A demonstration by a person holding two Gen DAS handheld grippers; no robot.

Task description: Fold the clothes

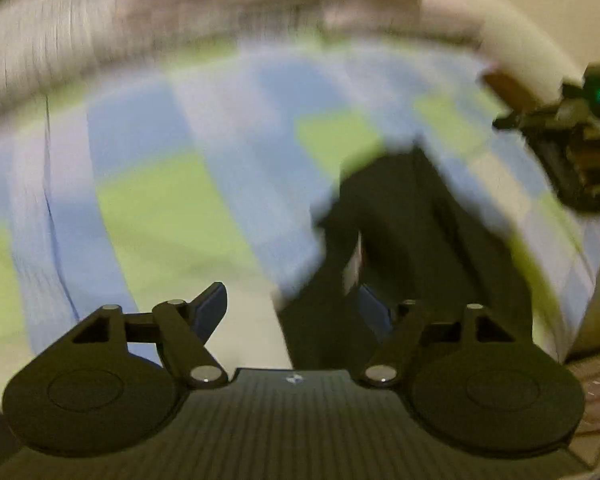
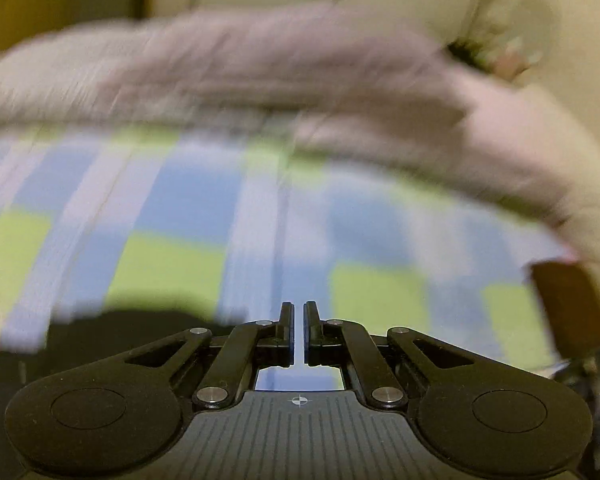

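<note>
Black, limp cloth on a checked bed cover, with both pairs of tongs above it.

The dark, soft black garment lies crumpled on the blue, green and white checked bed cover, with a pale pink ribbed blanket heaped beyond it. It looks light and floppy and will likely sag and slide rather than keep a shape, so I judge an edge or corner the best hold, pinched through both layers. The left tongs are released, jaws spread, with the garment's near edge showing between them; blur hides whether it is touched. The right tongs are clenched on nothing, with the garment's dark edge just beside them. Everything is smeared, so seams and garment type cannot be told.
</note>
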